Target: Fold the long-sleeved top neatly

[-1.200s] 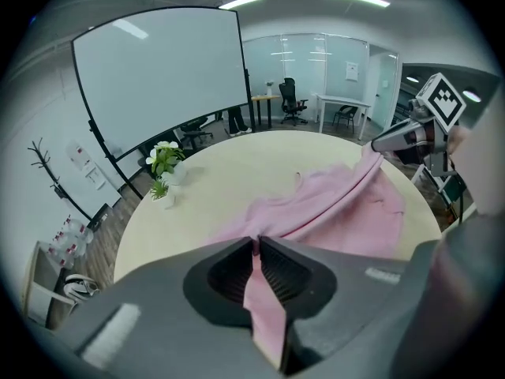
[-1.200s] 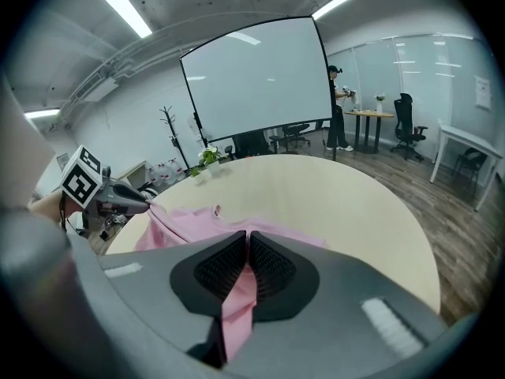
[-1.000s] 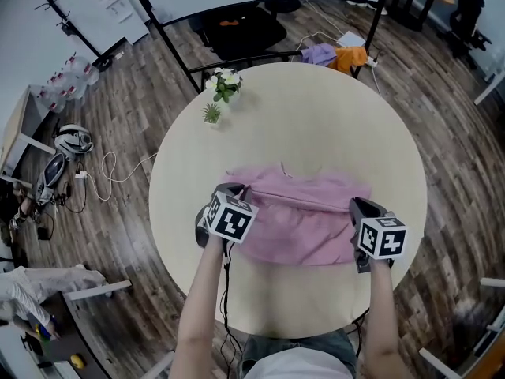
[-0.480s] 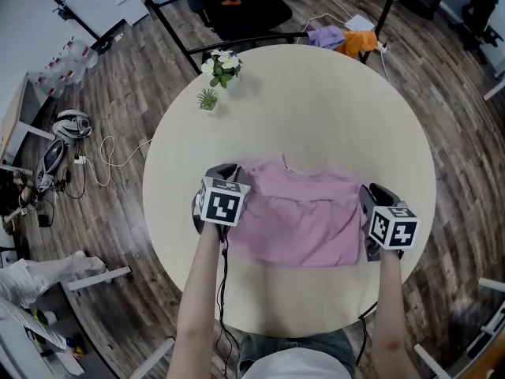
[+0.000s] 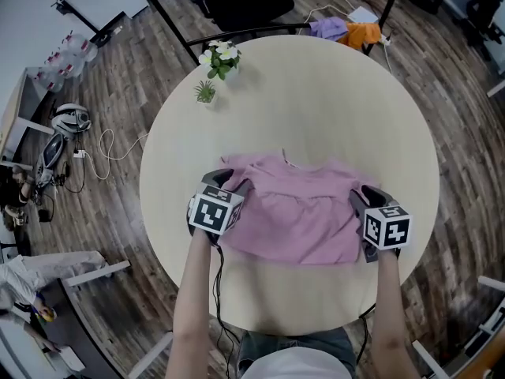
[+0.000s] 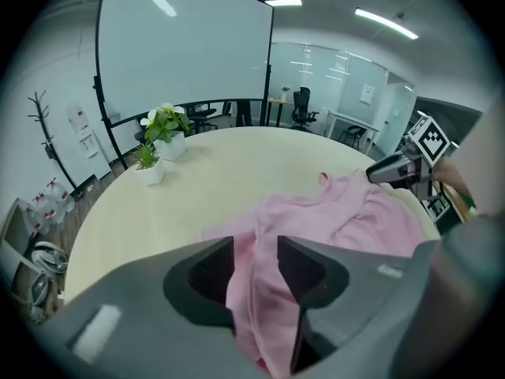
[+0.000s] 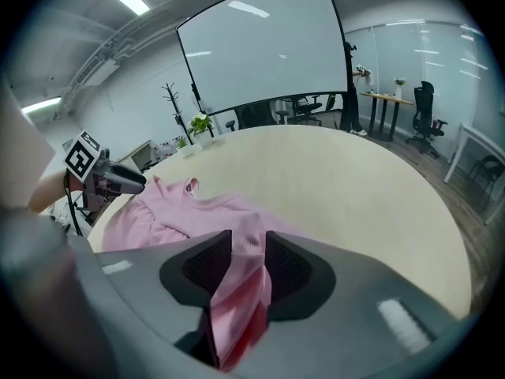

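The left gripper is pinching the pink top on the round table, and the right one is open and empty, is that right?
Not quite. The right gripper isn't open and empty: the right gripper view shows its jaws closed on a fold of the pink top. The rest holds: the left gripper pinches the top too, on the round table.
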